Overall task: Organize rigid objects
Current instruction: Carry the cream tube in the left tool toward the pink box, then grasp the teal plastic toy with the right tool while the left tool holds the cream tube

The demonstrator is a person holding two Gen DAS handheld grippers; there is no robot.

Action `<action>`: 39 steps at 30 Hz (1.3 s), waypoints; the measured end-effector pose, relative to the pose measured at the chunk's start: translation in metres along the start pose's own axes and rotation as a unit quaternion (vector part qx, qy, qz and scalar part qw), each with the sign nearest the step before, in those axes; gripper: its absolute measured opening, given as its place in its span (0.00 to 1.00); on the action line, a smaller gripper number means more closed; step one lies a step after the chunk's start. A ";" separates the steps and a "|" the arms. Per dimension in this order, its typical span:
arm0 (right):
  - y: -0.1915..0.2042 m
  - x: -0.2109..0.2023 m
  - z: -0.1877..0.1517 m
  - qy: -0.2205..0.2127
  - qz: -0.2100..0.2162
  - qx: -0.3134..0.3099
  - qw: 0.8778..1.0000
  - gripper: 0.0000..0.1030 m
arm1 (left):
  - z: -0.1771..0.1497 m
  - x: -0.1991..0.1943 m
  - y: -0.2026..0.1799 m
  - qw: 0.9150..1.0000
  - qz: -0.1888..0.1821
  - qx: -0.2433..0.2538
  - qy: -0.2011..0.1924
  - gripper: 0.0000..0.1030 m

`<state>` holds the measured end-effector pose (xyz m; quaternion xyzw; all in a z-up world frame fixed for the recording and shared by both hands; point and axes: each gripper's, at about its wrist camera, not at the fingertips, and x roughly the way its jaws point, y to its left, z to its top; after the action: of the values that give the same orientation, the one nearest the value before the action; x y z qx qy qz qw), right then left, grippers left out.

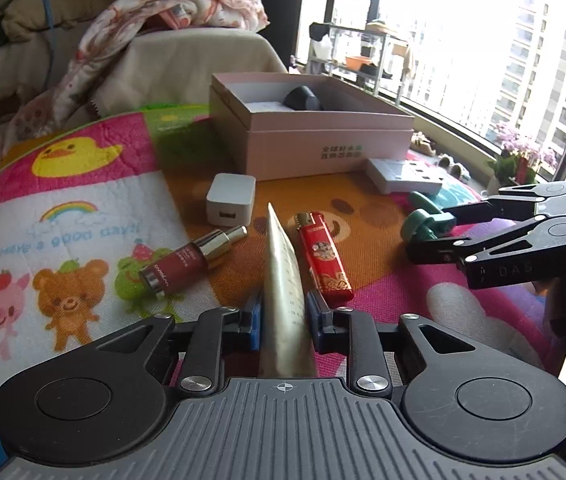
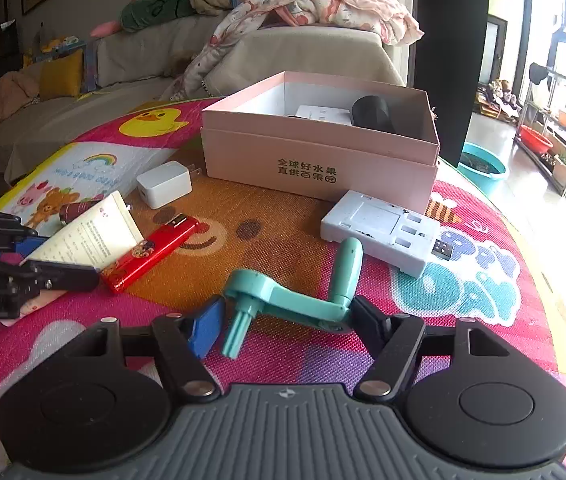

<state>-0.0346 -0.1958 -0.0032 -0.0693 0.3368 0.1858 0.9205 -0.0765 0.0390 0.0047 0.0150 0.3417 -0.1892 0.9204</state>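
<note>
Cream tube: the flat cream-coloured plastic tube with printed text (image 1: 283,280) lies on the bright cartoon-printed play mat (image 1: 83,220), just beside the red lighter (image 1: 325,256); it looks light and squashy, so I judge a hold across its flat body best, with gentle pressure.
Left hand-held gripper: the left hand-held gripper (image 1: 283,318) is clenched on the tube, blue pads pressing both its sides, pointing downward over the mat.
Mint crank: the mint-green plastic crank handle (image 2: 295,296) rests on the mat, near the pale grey rectangular block (image 2: 383,228); it seems stiff, light and odd-shaped, likely to pivot; the straight arm between its two pegs looks the safest place to take hold.
Right hand-held gripper: the right hand-held gripper (image 2: 283,320) straddles the crank, tilted down; the right finger touches it, the blue left pad stands just apart, so not yet gripping.
Destination: the open pink cardboard box (image 2: 323,160) stands beyond, already holding a dark rounded object (image 2: 371,114).
</note>
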 end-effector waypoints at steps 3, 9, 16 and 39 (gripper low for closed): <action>-0.002 -0.001 0.001 -0.002 0.006 0.004 1.000 0.67 | -0.003 -0.005 -0.004 1.000 -0.005 0.020 0.000 0.25; -0.005 -0.017 0.002 -0.019 0.011 -0.001 1.000 0.66 | -0.004 -0.017 -0.017 0.999 -0.028 0.046 0.005 0.24; -0.008 -0.047 0.012 -0.052 0.006 -0.018 0.998 0.65 | 0.012 -0.033 -0.032 0.996 -0.060 0.066 -0.019 0.23; -0.013 -0.054 0.009 -0.065 -0.011 -0.024 0.998 0.65 | 0.020 -0.030 -0.035 0.993 -0.077 0.084 0.010 0.19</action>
<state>-0.0630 -0.2213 0.0386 -0.0829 0.2711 0.1883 0.9403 -0.0976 0.0132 0.0426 0.0679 0.3343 -0.2877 0.8949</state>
